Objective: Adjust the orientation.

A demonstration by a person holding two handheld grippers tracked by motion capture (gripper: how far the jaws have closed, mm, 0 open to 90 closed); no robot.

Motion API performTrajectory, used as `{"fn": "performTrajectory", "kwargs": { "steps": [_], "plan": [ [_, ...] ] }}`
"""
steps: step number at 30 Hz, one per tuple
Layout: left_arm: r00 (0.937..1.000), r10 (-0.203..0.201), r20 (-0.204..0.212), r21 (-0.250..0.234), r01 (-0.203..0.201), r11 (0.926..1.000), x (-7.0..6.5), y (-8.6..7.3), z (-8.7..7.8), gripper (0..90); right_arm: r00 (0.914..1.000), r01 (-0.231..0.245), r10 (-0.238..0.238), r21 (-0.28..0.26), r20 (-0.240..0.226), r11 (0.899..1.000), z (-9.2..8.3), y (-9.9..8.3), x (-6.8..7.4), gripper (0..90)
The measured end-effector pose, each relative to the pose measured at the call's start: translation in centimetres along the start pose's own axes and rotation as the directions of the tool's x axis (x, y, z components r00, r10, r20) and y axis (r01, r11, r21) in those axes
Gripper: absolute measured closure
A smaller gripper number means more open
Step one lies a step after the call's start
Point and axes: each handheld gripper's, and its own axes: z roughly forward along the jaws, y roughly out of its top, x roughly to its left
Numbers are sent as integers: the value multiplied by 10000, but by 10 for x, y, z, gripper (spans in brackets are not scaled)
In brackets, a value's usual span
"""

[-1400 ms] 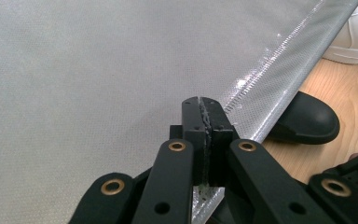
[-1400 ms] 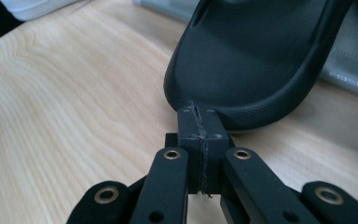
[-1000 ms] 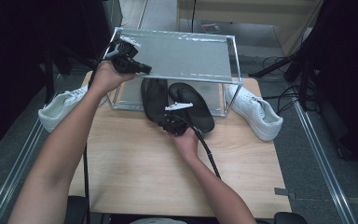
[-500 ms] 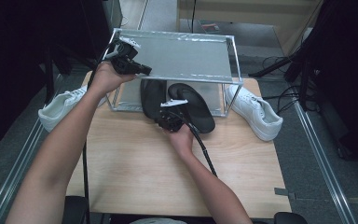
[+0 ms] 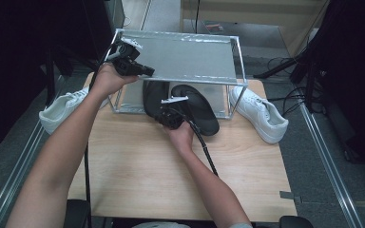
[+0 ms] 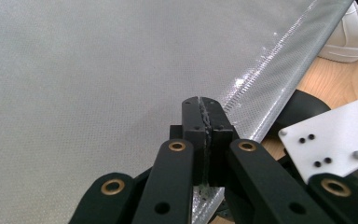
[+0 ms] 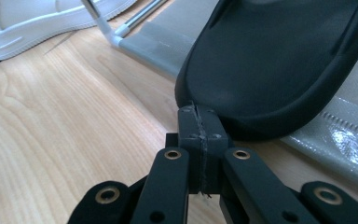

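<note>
A: From up top you're parking the left claw point(image 5: 145, 72) on the rack's point(image 5: 185, 57) top shelf edge, jaws pressed together. Two black slippers point(image 5: 197, 109) and two white sneakers point(image 5: 261, 114), right?

B: Yep. Your right claw point(image 7: 199, 116), also closed, is nudging a slipper's end on the table point(image 5: 147, 171); slippers are pointing lengthwise into the rack.

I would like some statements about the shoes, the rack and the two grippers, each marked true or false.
1. Both black shoes lie on the rack's top shelf. False: they lie under it, on the lower shelf.
2. The right gripper is shut at a black shoe's edge. True.
3. A white shoe stands on each side of the rack. True.
4. The left gripper is wide open. False: its jaws are shut, at the top shelf.
</note>
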Motion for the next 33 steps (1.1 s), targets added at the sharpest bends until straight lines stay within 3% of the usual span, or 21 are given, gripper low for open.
{"fn": "performTrajectory", "kwargs": {
  "steps": [7,11,18,19,21,23,30,33],
  "plan": [
    [10000,-34,-19,18,34,10000,0,0,0,900,9984,495,-499,-133,-281,9987,-28,-5,3,900],
    [9999,-131,26,-14,131,9999,0,0,0,900,9973,638,-647,-255,-347,9976,-55,-13,-1,900],
    [9999,-152,-7,8,152,9999,0,0,0,900,9978,463,-474,-256,-463,9986,-86,-23,-13,900],
    [9999,-132,-22,19,132,9999,0,1,0,900,9981,370,-391,-430,-484,9984,-96,-26,-19,900],
    [9999,-127,-29,12,127,9999,0,1,1,900,9983,302,-326,-493,-482,9983,-101,-27,-21,900],
    [9999,-141,-26,21,141,9999,0,1,0,900,9984,353,-376,-524,-420,9980,-109,-29,-25,900],
    [9999,-165,-23,22,165,9999,0,1,0,900,9928,1196,-1193,-268,107,9925,-133,-43,-32,900],
    [9999,-141,-35,29,141,9999,0,1,1,900,9926,1201,-1197,-204,223,9925,-143,-50,-39,900]
  ]
}}
